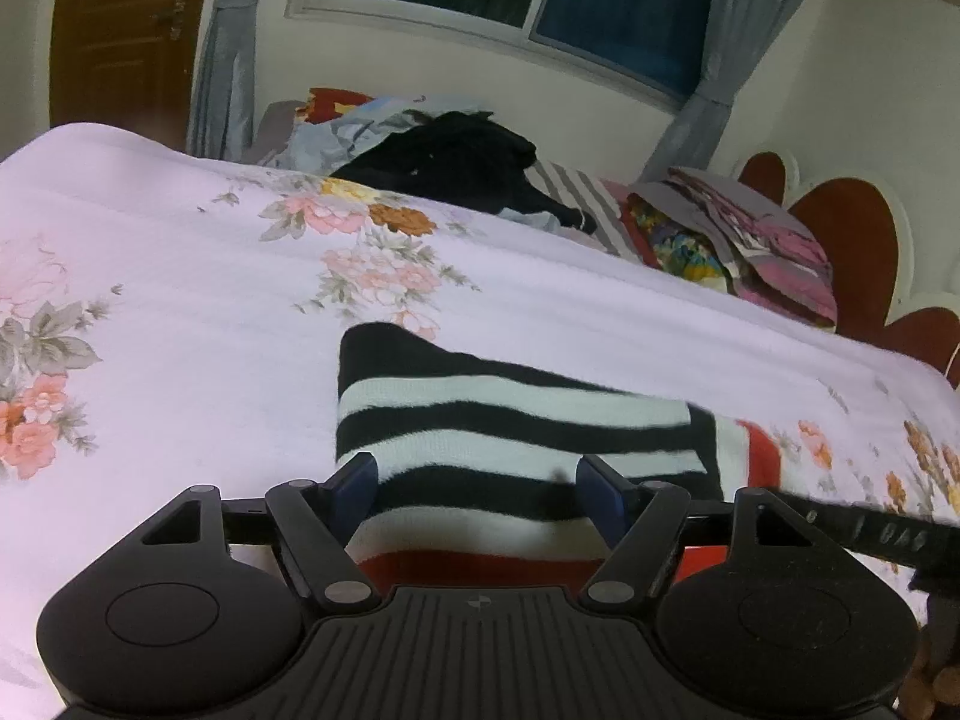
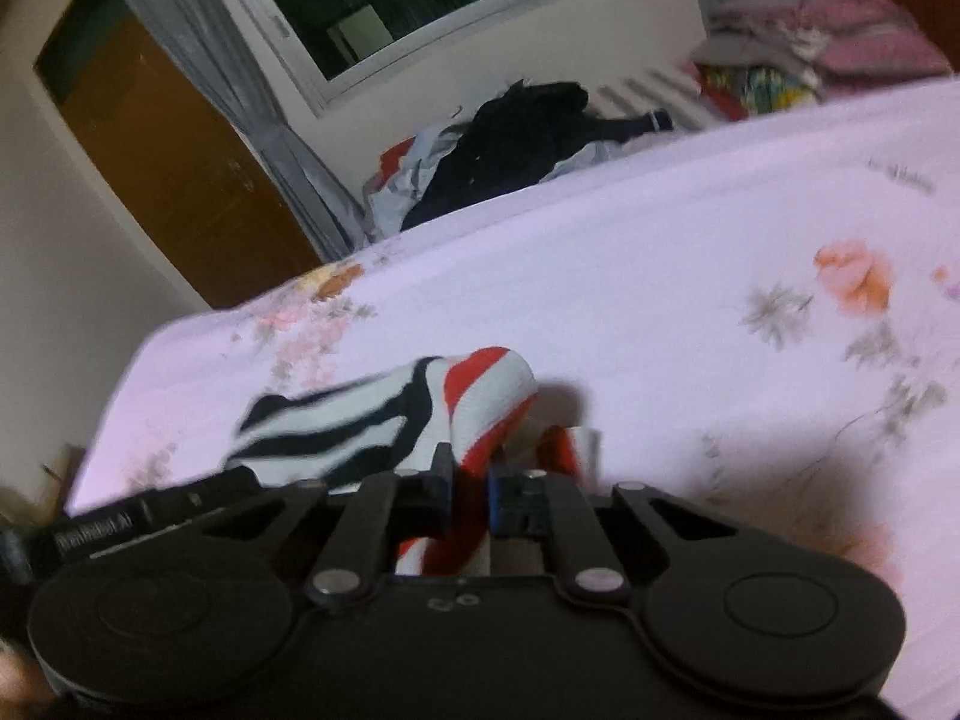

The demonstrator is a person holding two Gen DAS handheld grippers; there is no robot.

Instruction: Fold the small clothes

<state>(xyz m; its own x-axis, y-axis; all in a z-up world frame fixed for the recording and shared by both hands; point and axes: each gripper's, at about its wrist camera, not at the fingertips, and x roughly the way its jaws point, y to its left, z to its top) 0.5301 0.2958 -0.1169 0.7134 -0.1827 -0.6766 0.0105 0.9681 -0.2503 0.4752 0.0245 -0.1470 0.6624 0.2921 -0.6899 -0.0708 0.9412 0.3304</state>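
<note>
From the left wrist, the left gripper [image 1: 477, 495] stands with its jaws wide apart over the striped garment [image 1: 510, 420], which lies on the floral bedspread [image 1: 180, 276] near its front edge. Only the right wrist view shows the right gripper [image 2: 468, 489] clamped tight on the garment's bunched red-and-white end, lifting a fold off the bedspread.

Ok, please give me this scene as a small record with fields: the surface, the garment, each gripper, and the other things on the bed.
surface: bed sheet, pale with flower print
garment: striped garment, black, white and red bands, lying on the sheet
left gripper: open, jaws on either side of the garment
right gripper: shut on the garment's red and white end
background: dark clothes pile, folded bedding
</note>
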